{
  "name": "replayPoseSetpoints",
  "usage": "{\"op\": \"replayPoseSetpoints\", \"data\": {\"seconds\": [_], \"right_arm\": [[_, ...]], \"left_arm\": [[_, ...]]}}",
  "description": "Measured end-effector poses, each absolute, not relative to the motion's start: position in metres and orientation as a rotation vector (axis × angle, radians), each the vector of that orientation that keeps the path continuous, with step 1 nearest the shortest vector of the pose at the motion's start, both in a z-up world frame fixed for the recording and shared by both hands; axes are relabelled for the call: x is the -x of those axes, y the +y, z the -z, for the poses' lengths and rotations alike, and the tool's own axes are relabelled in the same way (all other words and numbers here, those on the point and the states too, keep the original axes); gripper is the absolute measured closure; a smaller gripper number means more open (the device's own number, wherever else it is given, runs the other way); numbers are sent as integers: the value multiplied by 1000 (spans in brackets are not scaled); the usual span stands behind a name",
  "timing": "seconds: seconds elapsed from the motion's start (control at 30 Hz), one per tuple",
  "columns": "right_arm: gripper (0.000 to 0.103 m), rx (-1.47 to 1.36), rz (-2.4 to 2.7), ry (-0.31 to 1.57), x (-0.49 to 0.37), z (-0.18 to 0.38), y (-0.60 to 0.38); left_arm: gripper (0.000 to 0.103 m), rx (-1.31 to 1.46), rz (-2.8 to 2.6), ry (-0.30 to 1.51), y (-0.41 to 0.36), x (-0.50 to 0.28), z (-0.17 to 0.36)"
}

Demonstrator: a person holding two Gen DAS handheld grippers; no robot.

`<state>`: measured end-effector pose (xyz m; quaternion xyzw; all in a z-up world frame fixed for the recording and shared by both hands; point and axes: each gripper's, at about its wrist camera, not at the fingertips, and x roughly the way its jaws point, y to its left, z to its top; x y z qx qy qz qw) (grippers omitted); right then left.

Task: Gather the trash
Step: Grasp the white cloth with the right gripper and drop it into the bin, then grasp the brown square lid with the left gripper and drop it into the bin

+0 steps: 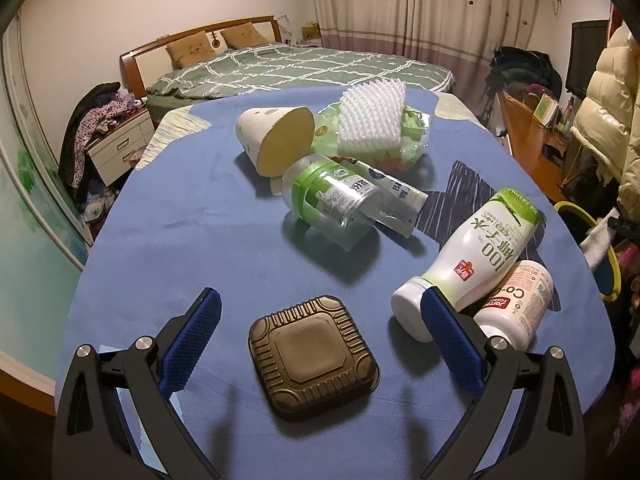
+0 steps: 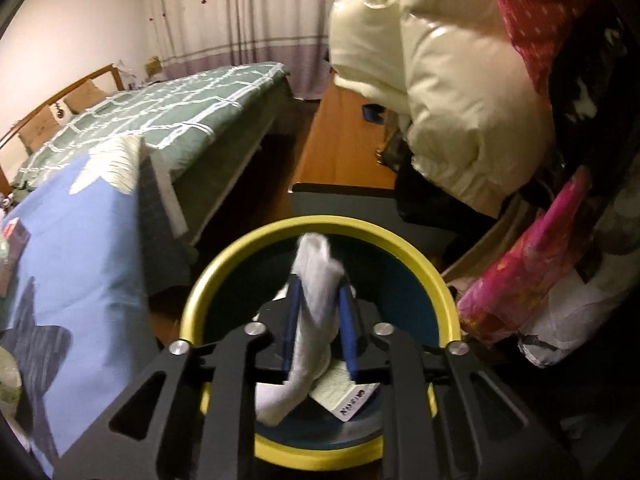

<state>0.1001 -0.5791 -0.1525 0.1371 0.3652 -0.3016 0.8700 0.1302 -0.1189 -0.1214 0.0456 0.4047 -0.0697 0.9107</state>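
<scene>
Trash lies on a table under a blue cloth (image 1: 180, 240). My left gripper (image 1: 320, 296) stands open just above a brown ribbed square lid (image 1: 314, 356), one finger on each side and nothing between the pads. Its right finger is close to a white and green drink bottle (image 1: 476, 256), which lies on a white supplement bottle (image 1: 516, 308). My right gripper (image 2: 319, 280) hangs over a yellow-rimmed bin (image 2: 240, 256). A white tissue (image 2: 316, 304) dangles loosely between its parted fingers. A card (image 2: 352, 396) lies in the bin.
Further back on the cloth lie a clear jar with a green label (image 1: 332, 204), a tipped paper cup (image 1: 276, 140), white foam netting (image 1: 372, 120) and a green plastic bag (image 1: 412, 140). The bin stands off the table's right edge, beside a cream puffer jacket (image 2: 460, 100). A bed (image 1: 300, 68) is behind.
</scene>
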Motion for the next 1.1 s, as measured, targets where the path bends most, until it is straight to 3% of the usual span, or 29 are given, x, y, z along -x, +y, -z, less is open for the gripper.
{"op": "replayPoseSetpoints", "data": {"seconds": [0.87,1.1], "right_arm": [[73,-290,534,694,-73,126,-537],[73,-291,524,700,-72,129,-534]], "left_arm": [[6,-62,88,930,-95,-125,155],[32,-47,116,942,-97,-126,156]]}}
